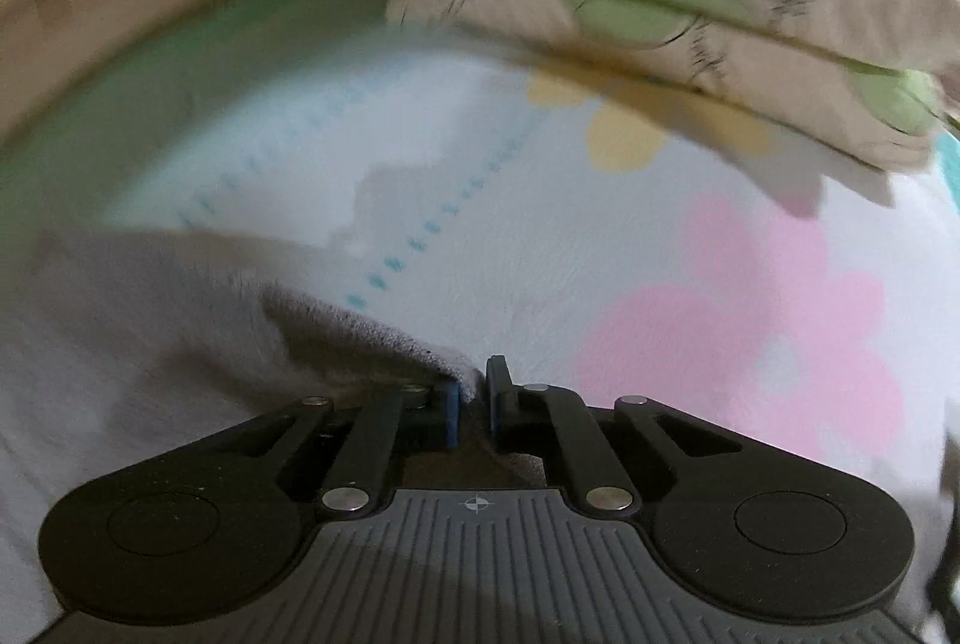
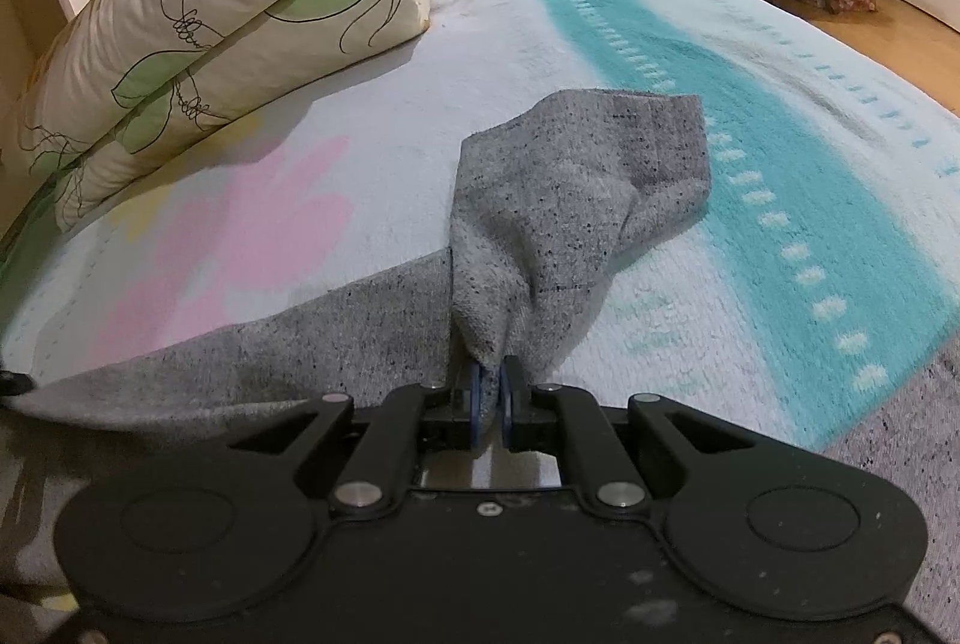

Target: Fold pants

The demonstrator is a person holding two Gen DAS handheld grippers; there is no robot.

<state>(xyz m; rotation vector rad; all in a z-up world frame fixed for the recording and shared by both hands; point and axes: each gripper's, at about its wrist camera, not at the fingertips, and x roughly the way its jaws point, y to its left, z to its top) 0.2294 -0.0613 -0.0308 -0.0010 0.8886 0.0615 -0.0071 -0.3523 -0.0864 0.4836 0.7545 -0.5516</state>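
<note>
1. The right gripper (image 2: 491,380) has its jaws nearly closed on a pinched fold of the grey pants (image 2: 558,200). The cloth rises just ahead of it and spreads left along the near edge of the bedspread (image 2: 600,14).
2. The left gripper (image 1: 474,392), jaws narrowly apart, pinches a pants edge (image 1: 360,338) that trails to its left.
3. The pants are speckled grey knit, bunched and creased.
4. A folded floral quilt (image 2: 198,14) lies far left.
5. No readable writing shows.
</note>
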